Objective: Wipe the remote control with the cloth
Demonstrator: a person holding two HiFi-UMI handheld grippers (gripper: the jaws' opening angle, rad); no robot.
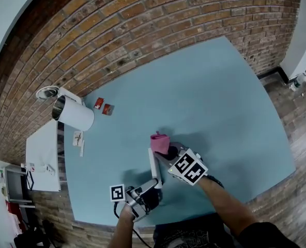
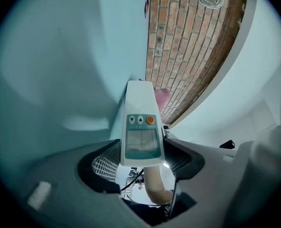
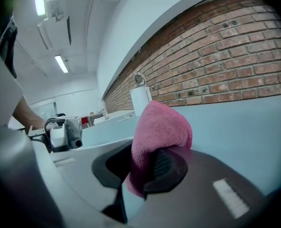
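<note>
Our left claw grips the remote control by its near end, long axis pointing straight out ahead; our right claw pinches the cloth.

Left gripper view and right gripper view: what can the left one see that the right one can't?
Only the left gripper view shows the remote control, its screen and orange button, held in the left tool. Only the right gripper view shows the right tool pinching the pink cloth, plus ceiling lights. Both show the brick wall, the blue table and some pink cloth.
</note>
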